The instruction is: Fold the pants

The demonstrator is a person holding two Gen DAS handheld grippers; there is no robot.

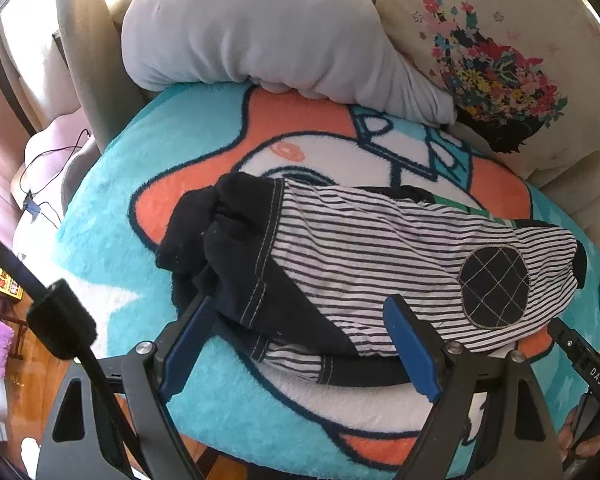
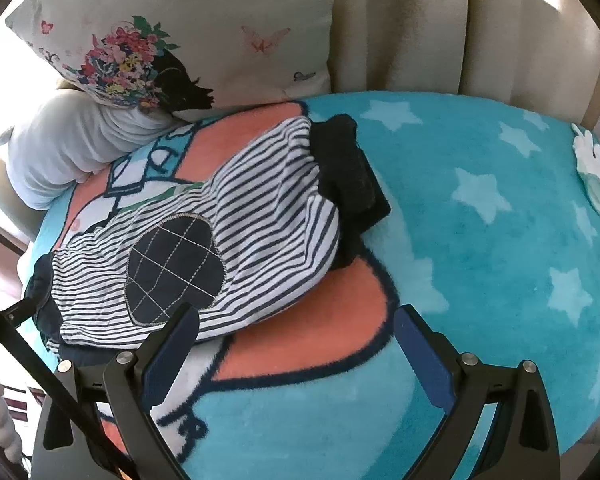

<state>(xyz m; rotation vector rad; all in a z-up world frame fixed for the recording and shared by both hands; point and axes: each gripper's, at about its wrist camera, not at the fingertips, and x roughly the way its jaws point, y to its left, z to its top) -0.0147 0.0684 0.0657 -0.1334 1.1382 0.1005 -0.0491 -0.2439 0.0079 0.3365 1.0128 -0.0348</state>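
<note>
The small black-and-white striped cotton pants (image 1: 380,256) w/ dark navy waistband and cuffs are lying in a folded bundle on the fluffy turquoise cartoon-print blanket (image 1: 112,216), roughly over its orange patch. A round dark quilted knee patch (image 2: 176,268) is facing up on the top layer. The navy end is bunching up on the side twd the left tongs; in the right wrist view the other dark end is sitting against the starred turquoise part.

The left gripper (image 1: 296,344) is hovering right at the near edge of the pants, its blue-padded fingers (image 1: 410,354) standing wide apart, one each side of the navy section, gripping nothing. The right gripper (image 2: 296,356) is also gaping wide, nothing in it; its left finger (image 2: 172,354) is sitting just at the striped edge below the patch, the other over bare blanket.

Behind the bundle, a soft grey pillow (image 1: 252,32) is resting on the blanket, and beside it a cream cushion w/ a floral silhouette print (image 2: 168,28) is leaning on the beige sofa back (image 2: 412,32).
</note>
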